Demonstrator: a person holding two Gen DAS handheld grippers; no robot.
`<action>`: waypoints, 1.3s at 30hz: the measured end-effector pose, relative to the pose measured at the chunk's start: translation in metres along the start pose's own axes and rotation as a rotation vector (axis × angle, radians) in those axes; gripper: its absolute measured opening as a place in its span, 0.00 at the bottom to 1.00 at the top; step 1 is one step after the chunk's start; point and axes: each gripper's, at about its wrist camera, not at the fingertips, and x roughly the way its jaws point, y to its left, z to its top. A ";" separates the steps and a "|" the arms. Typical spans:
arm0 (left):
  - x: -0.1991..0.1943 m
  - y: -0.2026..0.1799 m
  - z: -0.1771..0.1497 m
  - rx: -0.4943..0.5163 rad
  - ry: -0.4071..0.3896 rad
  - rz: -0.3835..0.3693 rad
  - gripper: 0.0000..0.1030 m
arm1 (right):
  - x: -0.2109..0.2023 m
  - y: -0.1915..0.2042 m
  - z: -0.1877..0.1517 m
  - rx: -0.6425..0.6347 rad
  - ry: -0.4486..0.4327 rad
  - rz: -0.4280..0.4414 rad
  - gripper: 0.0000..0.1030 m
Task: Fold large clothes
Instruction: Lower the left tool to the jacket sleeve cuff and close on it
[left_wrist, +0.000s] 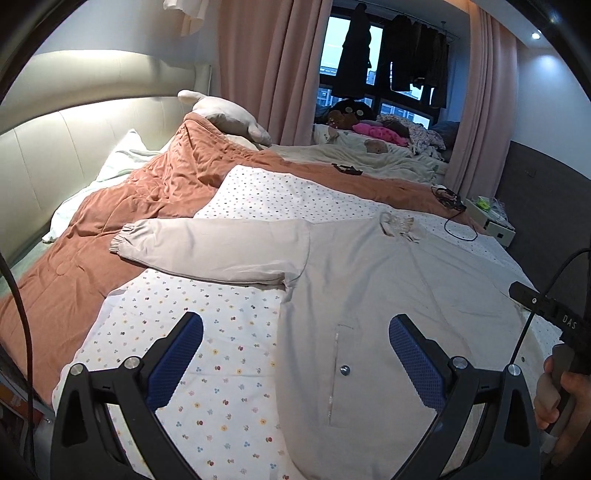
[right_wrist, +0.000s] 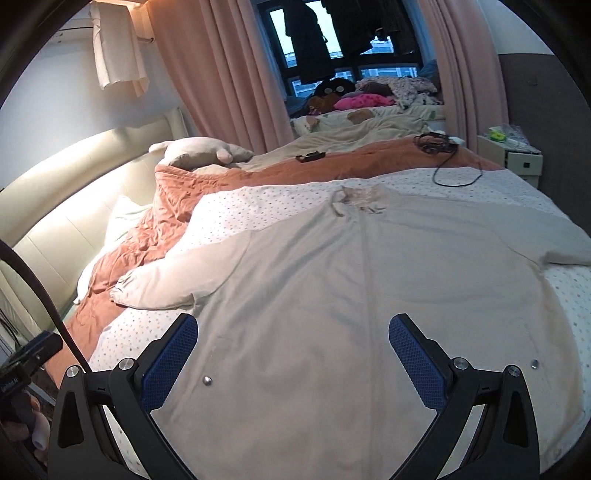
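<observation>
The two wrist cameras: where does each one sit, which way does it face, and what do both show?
Left wrist view: sits on the left gripper, jaws open, above the garment's left edge, facing the window; the person's other hand shows at the right.
Right wrist view: sits on the right gripper, jaws open, above the garment's middle, facing the same way; a hand shows at the lower left.
Both show the spread garment, its left sleeve, the orange blanket and the pink curtains.

beige garment flat on bed, sleeves spread
</observation>
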 end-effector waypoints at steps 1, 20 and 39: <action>0.006 0.005 0.003 -0.010 0.004 0.011 1.00 | 0.007 0.000 0.004 0.003 0.003 0.003 1.00; 0.121 0.106 0.041 -0.184 0.082 0.113 1.00 | 0.136 0.009 0.059 0.055 0.072 0.018 1.00; 0.242 0.198 0.042 -0.435 0.236 0.150 0.78 | 0.234 0.034 0.080 0.010 0.224 0.038 0.90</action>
